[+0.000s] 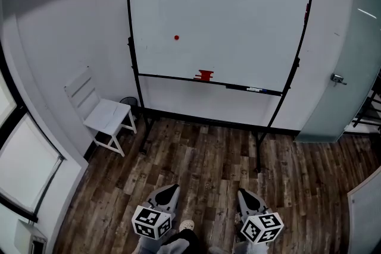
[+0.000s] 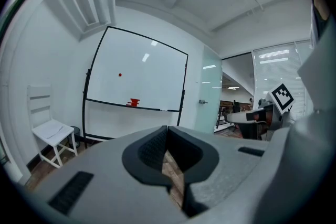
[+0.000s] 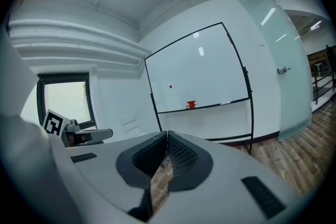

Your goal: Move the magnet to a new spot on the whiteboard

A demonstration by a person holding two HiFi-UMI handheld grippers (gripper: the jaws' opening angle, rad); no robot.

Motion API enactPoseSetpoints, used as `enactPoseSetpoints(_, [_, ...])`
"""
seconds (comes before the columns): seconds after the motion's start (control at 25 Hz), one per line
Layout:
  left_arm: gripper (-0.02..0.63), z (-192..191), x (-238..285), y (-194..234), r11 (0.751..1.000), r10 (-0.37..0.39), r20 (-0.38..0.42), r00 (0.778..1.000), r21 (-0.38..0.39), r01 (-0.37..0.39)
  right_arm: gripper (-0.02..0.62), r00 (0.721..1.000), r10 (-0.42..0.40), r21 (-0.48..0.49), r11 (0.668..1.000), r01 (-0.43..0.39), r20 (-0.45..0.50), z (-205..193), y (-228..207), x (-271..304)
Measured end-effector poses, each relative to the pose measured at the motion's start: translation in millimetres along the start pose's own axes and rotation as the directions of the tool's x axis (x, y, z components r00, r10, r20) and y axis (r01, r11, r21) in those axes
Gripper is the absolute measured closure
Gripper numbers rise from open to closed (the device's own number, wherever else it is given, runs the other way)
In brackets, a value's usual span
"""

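Note:
A small round red magnet (image 1: pixel 176 37) sticks to the whiteboard (image 1: pixel 238 15), left of its middle; the same magnet (image 2: pixel 119 75) (image 3: pixel 170 87) shows as a dot in both gripper views. My left gripper (image 1: pixel 168 192) and right gripper (image 1: pixel 245 196) are low in the head view, far from the board, over the wooden floor. Both point toward the whiteboard (image 2: pixel 157 81) (image 3: pixel 210 76). Each gripper's jaws meet at the tips with nothing between them: left gripper (image 2: pixel 167 128), right gripper (image 3: pixel 167 135).
A red eraser (image 1: pixel 204 75) and a marker (image 1: pixel 253 90) lie on the board's tray. A white chair (image 1: pixel 101 111) stands left of the board, with a dark bin (image 1: pixel 128 102) behind it. A frosted glass door (image 1: pixel 348 68) is at the right. A window (image 1: pixel 18 157) fills the left wall.

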State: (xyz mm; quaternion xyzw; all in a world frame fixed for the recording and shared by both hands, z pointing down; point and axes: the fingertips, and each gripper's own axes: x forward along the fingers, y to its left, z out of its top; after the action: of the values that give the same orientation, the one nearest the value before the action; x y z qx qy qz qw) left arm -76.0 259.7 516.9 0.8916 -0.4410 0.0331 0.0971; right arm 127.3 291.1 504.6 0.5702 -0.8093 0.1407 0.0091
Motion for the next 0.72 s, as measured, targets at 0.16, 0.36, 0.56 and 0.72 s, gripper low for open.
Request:
enactPoseSetpoints(0.16, [0.597, 12, 29, 21, 1.000, -0.001, -0.002, 1.000, -0.001, 0.001, 0.568, 1.000, 0.005, 0.002, 1.000, -0.005, 0.000, 13, -10, 38])
enactPoseSetpoints(0.36, [0.596, 23, 61, 50, 1.000, -0.013, -0.015, 1.000, 0.007, 0.013, 0.568, 1.000, -0.007, 0.015, 1.000, 0.007, 0.009, 25, -19, 78])
enactPoseSetpoints(0.56, [0.596, 32, 95, 75, 1.000, -0.025, -0.018, 1.000, 0.011, 0.025, 0.568, 1.000, -0.029, 0.026, 0.999, 0.029, 0.004, 32, -33, 113])
enactPoseSetpoints(0.72, [0.596, 34, 117, 95, 0.999, -0.040, -0.023, 0.999, 0.006, 0.040, 0.568, 0.999, -0.043, 0.027, 0.999, 0.043, 0.001, 36, -41, 142])
